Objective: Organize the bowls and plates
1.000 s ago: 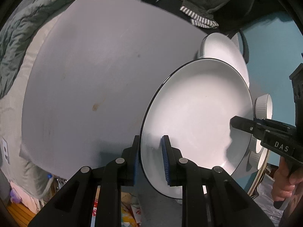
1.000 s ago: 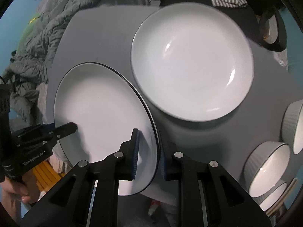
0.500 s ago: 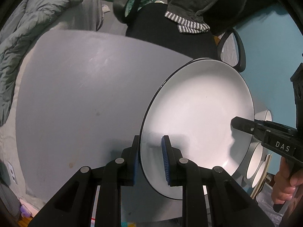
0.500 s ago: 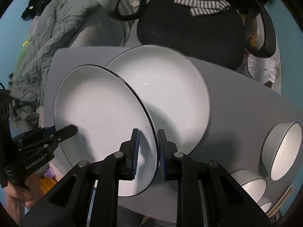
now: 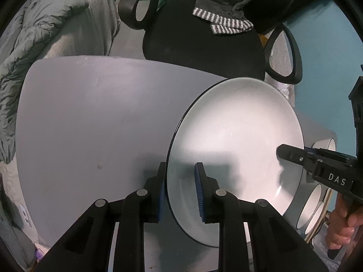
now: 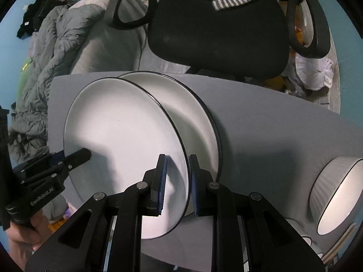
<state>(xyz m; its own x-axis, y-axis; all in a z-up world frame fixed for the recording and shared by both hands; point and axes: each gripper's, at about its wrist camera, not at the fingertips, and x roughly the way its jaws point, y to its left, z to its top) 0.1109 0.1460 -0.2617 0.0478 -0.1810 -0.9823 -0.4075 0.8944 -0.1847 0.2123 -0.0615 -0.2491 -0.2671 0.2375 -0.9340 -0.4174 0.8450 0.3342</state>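
Note:
A white plate with a dark rim (image 5: 236, 140) (image 6: 120, 140) is held by both grippers, one on each side of its rim. My left gripper (image 5: 180, 190) is shut on its near left rim; my right gripper (image 6: 178, 181) is shut on its right rim. The plate hangs tilted just above a second white plate (image 6: 195, 122) lying on the grey table (image 5: 90, 117). White ribbed bowls (image 6: 338, 192) (image 5: 317, 204) stand at the table's right.
A black office chair (image 6: 217, 27) with a striped cloth stands beyond the table's far edge. A grey quilt (image 5: 29, 52) lies on the left. The table's left half (image 5: 79, 147) is bare.
Both grippers have carried the held plate toward the far side, over the second plate, which is now largely covered. The view has risen, so the chair shows more.

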